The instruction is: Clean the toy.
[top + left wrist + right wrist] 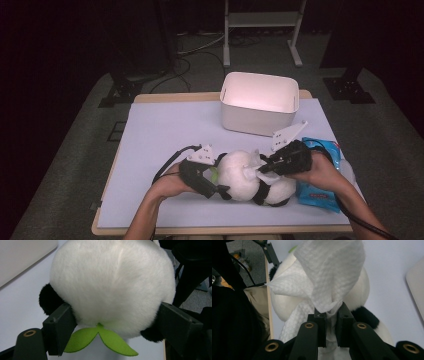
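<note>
Dark room, pale table (165, 130), white bin (259, 102) at back, blue wipe pack (320, 172) at right. Left gripper (212, 186) clamps panda toy (245, 175) by head, lying at front of table. Right gripper (261, 171) pinches wipe (329, 275) against toy. Risk: thin wipe slipping free or tearing; soft round head squirming out of clamp

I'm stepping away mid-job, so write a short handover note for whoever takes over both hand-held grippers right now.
Left hand-held gripper: jaws clamp the plush panda by its white head, on the table.
Right hand-held gripper: shut on a white wipe, held at the panda.
The wipe pack lies right of the toy, the white bin behind.
Done: wipe in hand, toy steadied.
Left: probably finish wiping, then bin the wipe.
</note>
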